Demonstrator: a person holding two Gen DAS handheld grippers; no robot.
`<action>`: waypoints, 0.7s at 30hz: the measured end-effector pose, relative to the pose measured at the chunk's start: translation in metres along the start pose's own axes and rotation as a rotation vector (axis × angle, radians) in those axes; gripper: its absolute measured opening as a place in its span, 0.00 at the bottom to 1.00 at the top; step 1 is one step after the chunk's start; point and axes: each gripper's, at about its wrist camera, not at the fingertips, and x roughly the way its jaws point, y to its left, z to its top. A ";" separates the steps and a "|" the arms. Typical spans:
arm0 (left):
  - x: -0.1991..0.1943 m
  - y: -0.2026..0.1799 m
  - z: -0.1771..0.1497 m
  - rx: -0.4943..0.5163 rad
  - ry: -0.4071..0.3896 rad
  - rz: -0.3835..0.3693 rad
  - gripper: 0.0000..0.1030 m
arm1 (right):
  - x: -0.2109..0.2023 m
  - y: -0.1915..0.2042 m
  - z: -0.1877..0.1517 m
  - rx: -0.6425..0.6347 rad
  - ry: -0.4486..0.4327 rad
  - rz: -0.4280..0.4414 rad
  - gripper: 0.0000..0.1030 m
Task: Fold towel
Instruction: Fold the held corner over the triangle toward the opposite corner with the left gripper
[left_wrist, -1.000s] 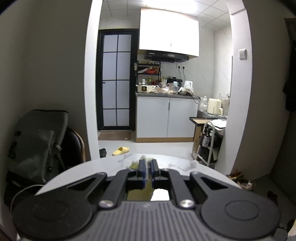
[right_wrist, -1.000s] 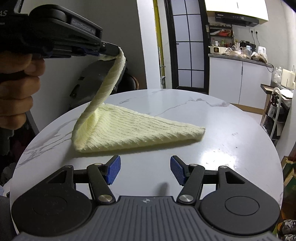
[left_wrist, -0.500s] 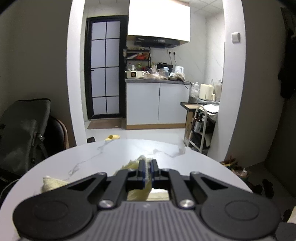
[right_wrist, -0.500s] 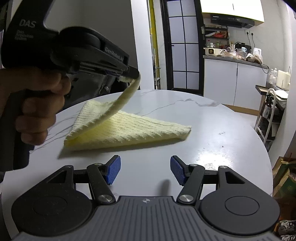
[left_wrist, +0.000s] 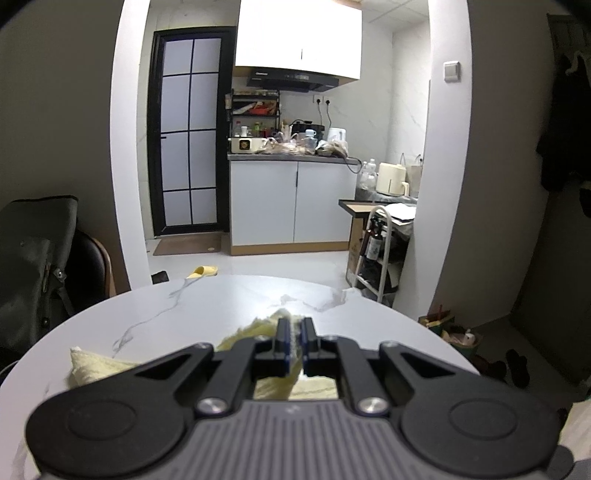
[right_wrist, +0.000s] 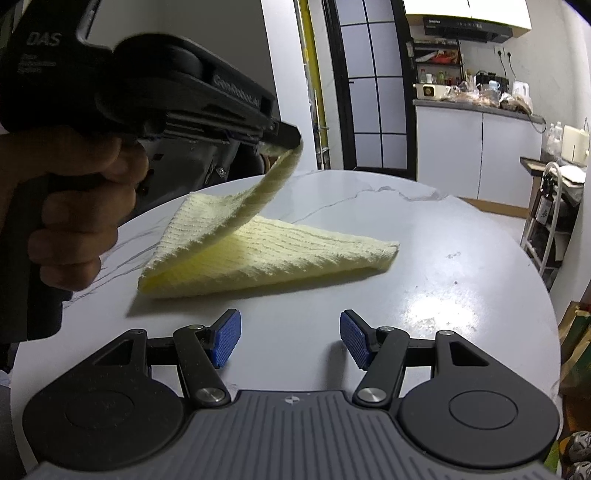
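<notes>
A pale yellow towel (right_wrist: 266, 254) lies partly folded on the round white marble table (right_wrist: 461, 258). One corner of it is lifted off the lower layer and arches over it. My left gripper (right_wrist: 293, 142) is shut on that raised corner, held in a person's hand (right_wrist: 81, 206) above the towel's left part. In the left wrist view the towel (left_wrist: 99, 363) shows between and below the closed fingers of the left gripper (left_wrist: 294, 326). My right gripper (right_wrist: 290, 332) stands open near the table's front edge, short of the towel, with nothing between its blue pads (right_wrist: 225, 334).
A dark bag on a chair (left_wrist: 37, 266) stands left of the table. Beyond the table are a kitchen counter (left_wrist: 295, 199), a black-framed door (left_wrist: 188, 147) and a cart with bottles (left_wrist: 380, 251). Bags and shoes (left_wrist: 458, 332) lie on the floor to the right.
The left gripper carried the held towel corner down and to the right, over the lower layer. The lifted flap hangs lower and flatter now. The right gripper stayed put and open.
</notes>
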 end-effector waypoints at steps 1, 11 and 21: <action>-0.001 -0.001 0.000 0.002 0.000 -0.003 0.06 | 0.000 0.000 0.000 0.005 0.004 0.000 0.62; 0.014 -0.015 -0.006 0.047 0.045 -0.048 0.06 | -0.001 -0.002 -0.001 0.018 0.002 0.014 0.62; 0.026 -0.028 -0.016 0.084 0.088 -0.059 0.19 | -0.002 -0.003 -0.001 0.019 0.005 0.031 0.63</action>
